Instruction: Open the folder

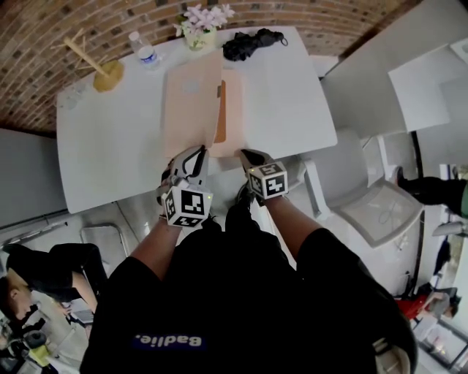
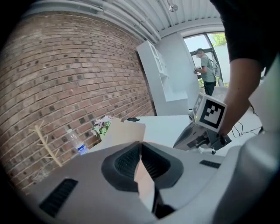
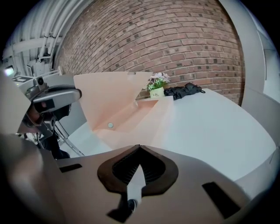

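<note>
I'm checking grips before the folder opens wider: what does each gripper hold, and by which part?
The left gripper pinches the folder's raised front cover at its near edge; the right gripper pinches the flat back cover at its near edge.

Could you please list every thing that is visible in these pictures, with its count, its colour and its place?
folder: 1, peach, near middle of the table, cover raised
table: 1, white, in front of the brick wall
flowers: 1 pot, pink and white, table's far edge
water bottle: 1, clear with blue label, left of the flowers
wooden stand: 1, light wood, far left corner
black bundle: 1, black, right of the flowers
chair: at least 1, white, right of the table
other person: 1, dark clothes, lower left
left hand-held gripper: 1, grey, shut on the folder's raised cover
right hand-held gripper: 1, grey, shut on the folder's near edge
</note>
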`<state>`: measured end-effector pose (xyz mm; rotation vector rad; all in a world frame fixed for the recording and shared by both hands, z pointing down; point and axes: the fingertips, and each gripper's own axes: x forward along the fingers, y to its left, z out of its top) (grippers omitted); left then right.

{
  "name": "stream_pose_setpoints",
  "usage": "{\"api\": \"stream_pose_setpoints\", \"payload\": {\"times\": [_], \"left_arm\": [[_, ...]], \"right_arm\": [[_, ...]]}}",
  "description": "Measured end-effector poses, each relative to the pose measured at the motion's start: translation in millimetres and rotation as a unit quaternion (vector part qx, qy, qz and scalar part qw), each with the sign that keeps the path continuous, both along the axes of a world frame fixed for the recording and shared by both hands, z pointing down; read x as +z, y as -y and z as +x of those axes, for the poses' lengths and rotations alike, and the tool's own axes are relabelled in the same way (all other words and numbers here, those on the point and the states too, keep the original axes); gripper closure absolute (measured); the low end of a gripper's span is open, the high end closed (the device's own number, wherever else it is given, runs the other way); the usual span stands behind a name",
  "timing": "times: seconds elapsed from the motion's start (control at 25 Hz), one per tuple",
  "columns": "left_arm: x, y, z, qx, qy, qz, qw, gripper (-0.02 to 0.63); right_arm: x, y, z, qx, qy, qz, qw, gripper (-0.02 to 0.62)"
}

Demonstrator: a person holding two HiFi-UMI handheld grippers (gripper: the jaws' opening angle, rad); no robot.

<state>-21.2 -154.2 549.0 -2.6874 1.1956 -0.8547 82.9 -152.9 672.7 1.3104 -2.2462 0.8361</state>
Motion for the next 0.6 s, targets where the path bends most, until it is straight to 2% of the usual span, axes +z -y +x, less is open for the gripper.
{"api": "stream_pose_setpoints", "payload": {"times": [0.24, 0.6], "left_arm": [[-32.9, 11.2, -39.1, -0.066, -0.062, 0.004, 0.9959, 0.595], [-53.5, 26.4, -105.3, -0.159, -0.139, 0.002, 0.9775, 0.600]], "right_arm": [[1.9, -0.7, 1.0, -0.004, -0.020, -0.004, 1.000, 0.568], [4.4, 1.0, -3.5, -0.010, -0.032, -0.001, 0.999, 0.568]]}}
